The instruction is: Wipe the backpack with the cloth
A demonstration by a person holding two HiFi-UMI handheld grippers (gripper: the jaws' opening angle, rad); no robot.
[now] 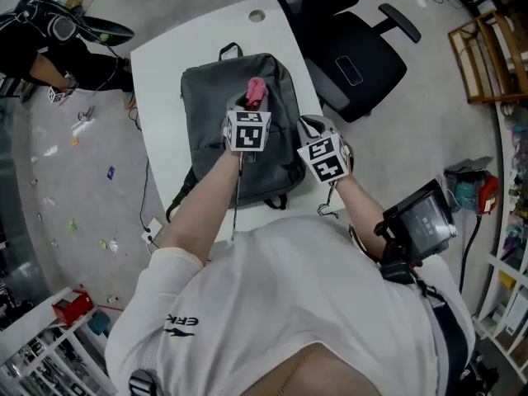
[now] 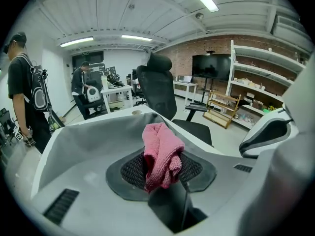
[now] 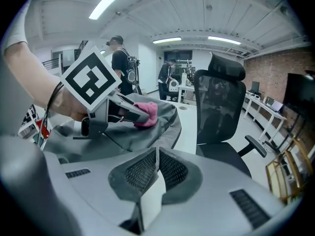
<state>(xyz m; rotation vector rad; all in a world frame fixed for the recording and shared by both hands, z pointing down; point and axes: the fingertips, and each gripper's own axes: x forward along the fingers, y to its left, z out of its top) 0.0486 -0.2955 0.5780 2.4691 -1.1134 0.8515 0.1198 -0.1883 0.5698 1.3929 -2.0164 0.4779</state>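
Both grippers hang over the backpack (image 1: 210, 130) lying flat on the table (image 1: 165, 64): left gripper (image 1: 250, 107) pinching the cloth (image 2: 160, 149) for wiping, right gripper (image 3: 156, 163) clenched empty at its edge, probably to steady it.

Dark letters on the person's white shirt sleeve (image 1: 180, 321) seem to read "ERK".

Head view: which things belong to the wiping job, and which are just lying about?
In the job: pink cloth, clamped in the left gripper; gray backpack; white table under it.
Lying about: black office chair; wooden rack; right gripper, shut and empty.
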